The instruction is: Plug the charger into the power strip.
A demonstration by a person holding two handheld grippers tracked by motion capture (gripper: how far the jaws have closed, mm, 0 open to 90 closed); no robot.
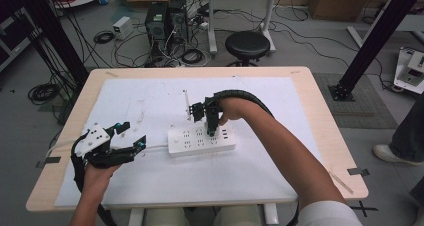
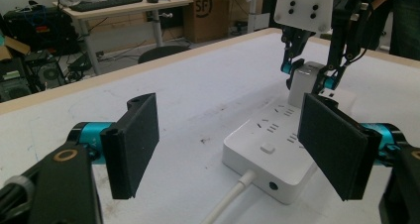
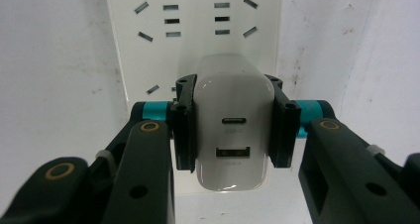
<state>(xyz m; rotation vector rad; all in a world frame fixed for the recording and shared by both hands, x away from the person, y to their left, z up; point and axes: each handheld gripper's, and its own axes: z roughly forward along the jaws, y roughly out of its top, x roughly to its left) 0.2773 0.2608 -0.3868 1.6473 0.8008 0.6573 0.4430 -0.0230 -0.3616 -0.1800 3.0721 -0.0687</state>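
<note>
White table | right gripper pinching charger over power strip, frame centre | left gripper standing spread, lower left.

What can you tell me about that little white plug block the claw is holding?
The charger is a glossy white plastic block with rounded corners and two ports on its top face, one small oval, one wider. It stands upright on the power strip. The right gripper clamps its two sides.

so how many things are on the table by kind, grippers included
power strip: 1
white charger, held by the right gripper over the strip: 1
grippers: 2, counting the left gripper, open near the strip's cable end
total: 4
</note>
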